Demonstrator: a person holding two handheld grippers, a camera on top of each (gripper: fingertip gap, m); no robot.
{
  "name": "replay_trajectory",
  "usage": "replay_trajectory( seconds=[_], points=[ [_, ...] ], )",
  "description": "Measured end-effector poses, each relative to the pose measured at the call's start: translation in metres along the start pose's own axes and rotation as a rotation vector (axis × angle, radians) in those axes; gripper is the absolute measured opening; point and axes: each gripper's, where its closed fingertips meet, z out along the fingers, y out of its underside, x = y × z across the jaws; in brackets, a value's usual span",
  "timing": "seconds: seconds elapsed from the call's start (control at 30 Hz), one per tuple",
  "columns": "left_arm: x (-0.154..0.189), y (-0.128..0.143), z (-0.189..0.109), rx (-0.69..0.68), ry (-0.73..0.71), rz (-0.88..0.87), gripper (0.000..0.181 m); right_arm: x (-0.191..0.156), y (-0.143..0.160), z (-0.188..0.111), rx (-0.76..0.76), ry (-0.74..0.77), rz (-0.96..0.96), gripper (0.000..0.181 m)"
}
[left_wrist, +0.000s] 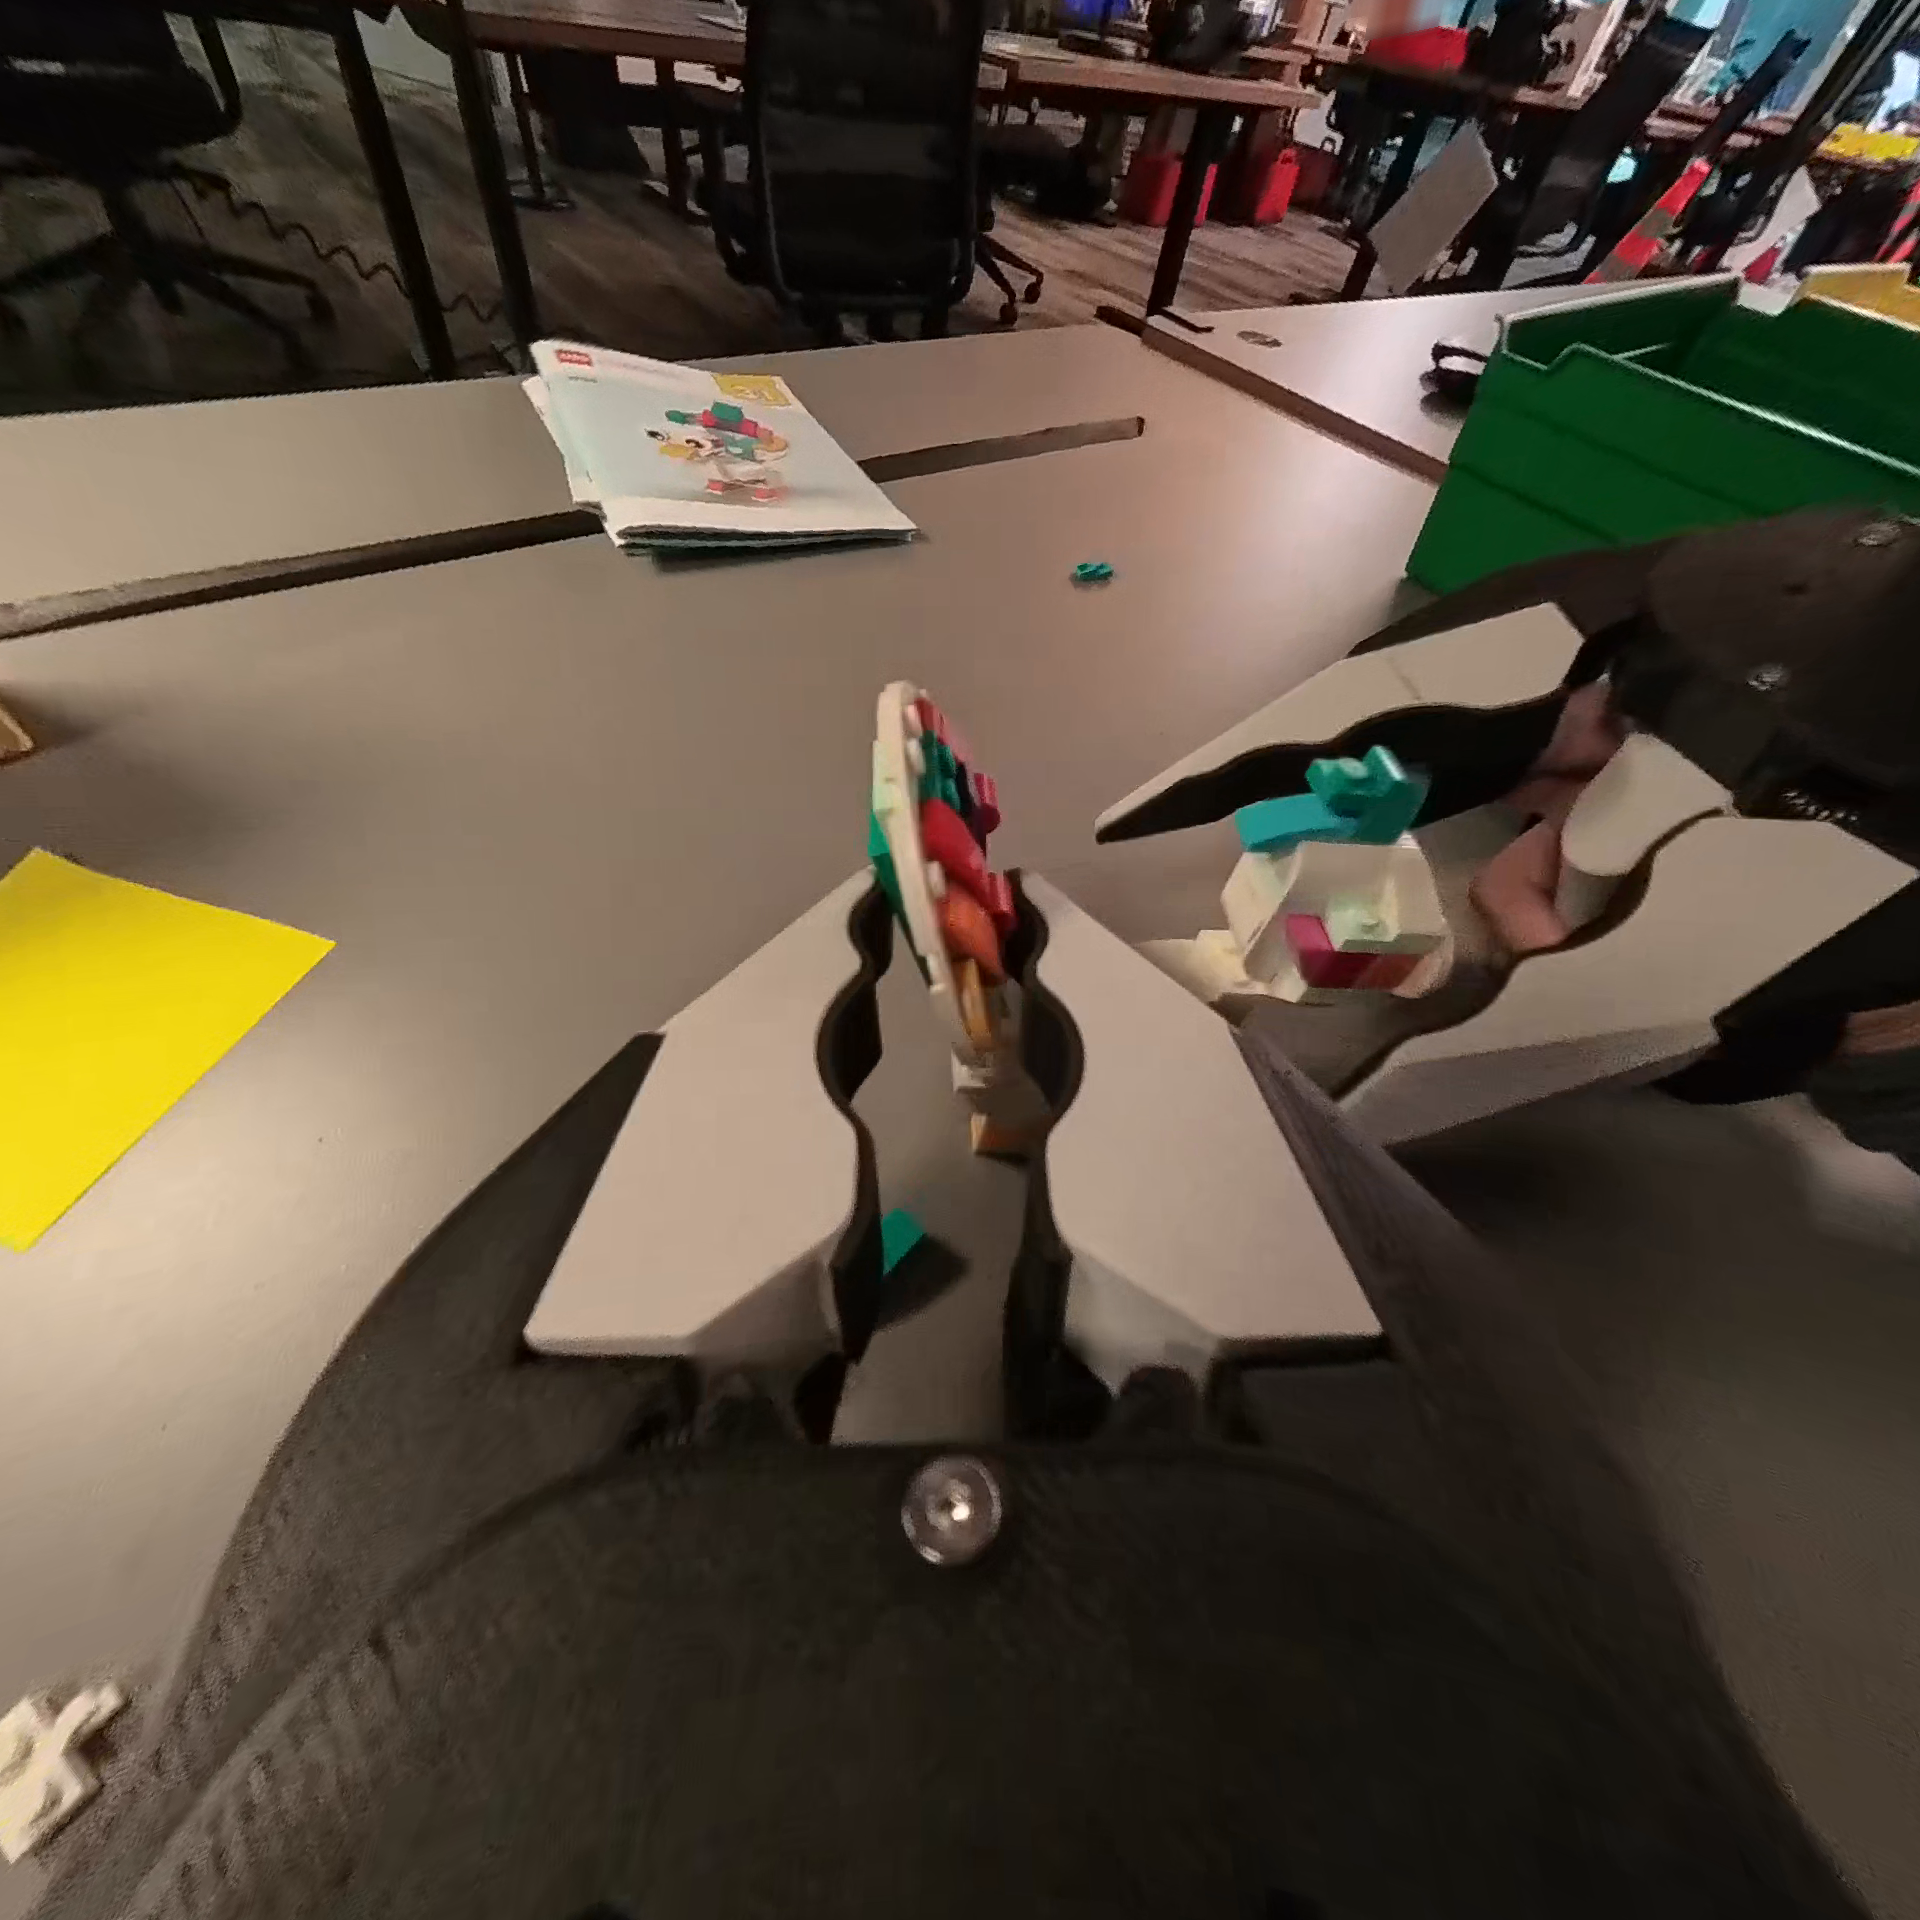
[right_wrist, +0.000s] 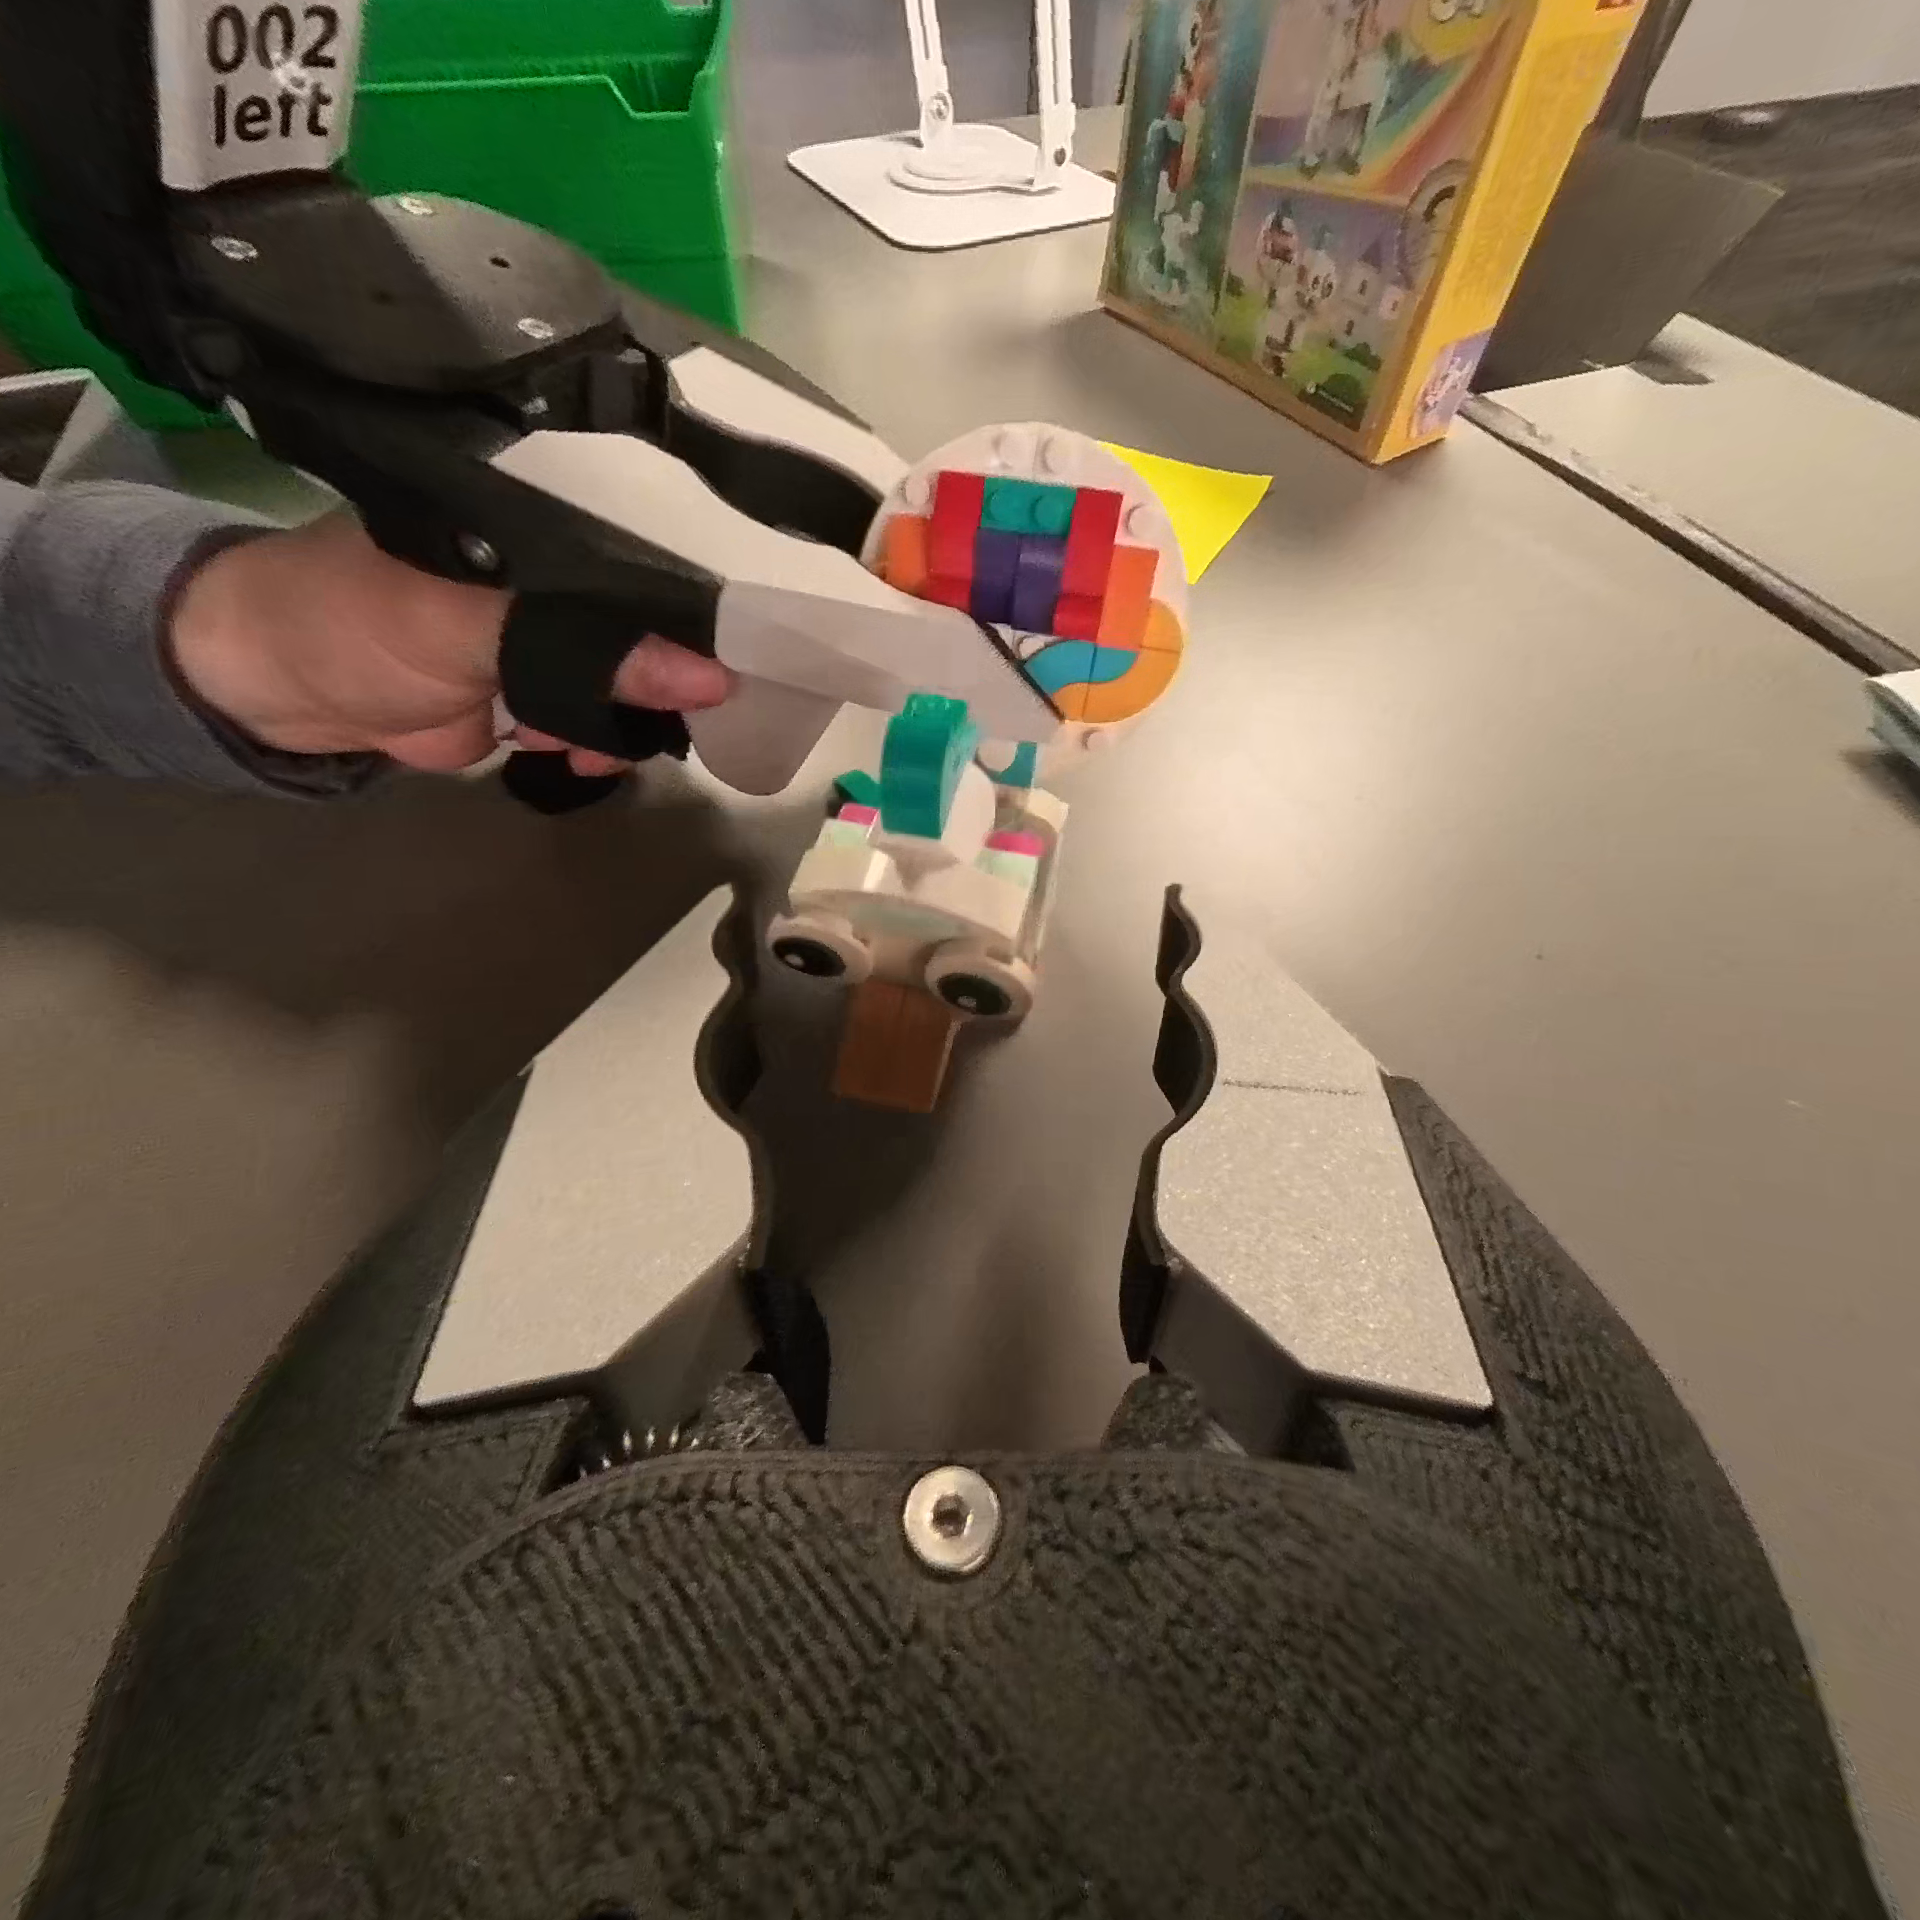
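My left gripper (left_wrist: 951, 904) is shut on a round white disc (left_wrist: 930, 831) covered with red, orange, purple and teal bricks, held upright on edge above the grey table (left_wrist: 520, 727). In the right wrist view the left gripper (right_wrist: 966, 613) holds the disc (right_wrist: 1029, 561) just behind and above a white brick figure (right_wrist: 914, 914) with two eyes, a brown beak and a teal crest. My right gripper (right_wrist: 951, 914) is open, its jaws wide on either side of the figure without gripping it. In the left wrist view the right gripper (left_wrist: 1174, 914) brackets the figure (left_wrist: 1330, 904). I cannot tell whether disc and figure touch.
A folded booklet (left_wrist: 717, 457), a yellow paper sheet (left_wrist: 125, 1018) and a green bin (left_wrist: 1662, 436) lie around. Small loose pieces: teal (left_wrist: 1091, 569), teal (left_wrist: 899, 1242), white (left_wrist: 52, 1756). A colourful toy box (right_wrist: 1351, 208) and a white stand (right_wrist: 956, 177) stand behind. A hand (right_wrist: 343, 644) grips the left tool. Tip to tip, the grippers are about 5 cm apart.
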Motion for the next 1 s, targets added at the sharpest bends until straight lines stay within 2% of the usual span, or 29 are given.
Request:
replay_trajectory(
  seconds=[0.1, 0.2, 0.27, 0.37, 0.43, 0.53, 0.6, 0.7, 0.8, 0.93, 1.0],
  points=[
    [0.006, -0.002, -0.001, 0.013, 0.048, 0.007, 0.019, -0.006, 0.0, -0.003, 0.012, -0.058, 0.034, 0.083],
    [0.004, -0.008, -0.006, 0.06, 0.079, -0.024, 0.019, -0.009, -0.007, -0.011, 0.074, -0.106, 0.068, 0.087],
    [0.006, -0.014, -0.012, 0.106, 0.151, -0.054, 0.018, -0.012, -0.015, -0.018, 0.133, -0.156, 0.118, 0.087],
    [-0.001, -0.022, -0.019, 0.159, 0.259, -0.177, 0.018, -0.009, -0.031, -0.032, 0.264, -0.207, 0.202, 0.086],
    [-0.015, -0.035, -0.027, 0.262, 0.274, -0.306, 0.018, -0.009, -0.038, -0.035, 0.303, -0.197, 0.182, 0.089],
    [-0.033, -0.056, -0.043, 0.425, 0.322, -0.52, 0.018, -0.016, -0.041, -0.017, 0.264, -0.119, 0.078, 0.089],
    [-0.038, -0.062, -0.05, 0.481, 0.344, -0.598, 0.018, -0.015, -0.056, -0.005, 0.307, 0.003, -0.003, 0.085],
    [-0.035, -0.061, -0.049, 0.485, 0.358, -0.637, 0.018, -0.02, -0.071, 0.008, 0.339, 0.145, -0.114, 0.075],
    [-0.03, -0.058, -0.046, 0.476, 0.373, -0.675, 0.018, -0.03, -0.075, 0.016, 0.33, 0.207, -0.185, 0.068],
    [-0.021, -0.056, -0.043, 0.467, 0.407, -0.691, 0.018, -0.027, -0.073, 0.022, 0.31, 0.257, -0.131, 0.044],
    [-0.017, -0.056, -0.043, 0.46, 0.414, -0.687, 0.018, -0.027, -0.073, 0.021, 0.322, 0.249, -0.114, 0.04]
  ],
)
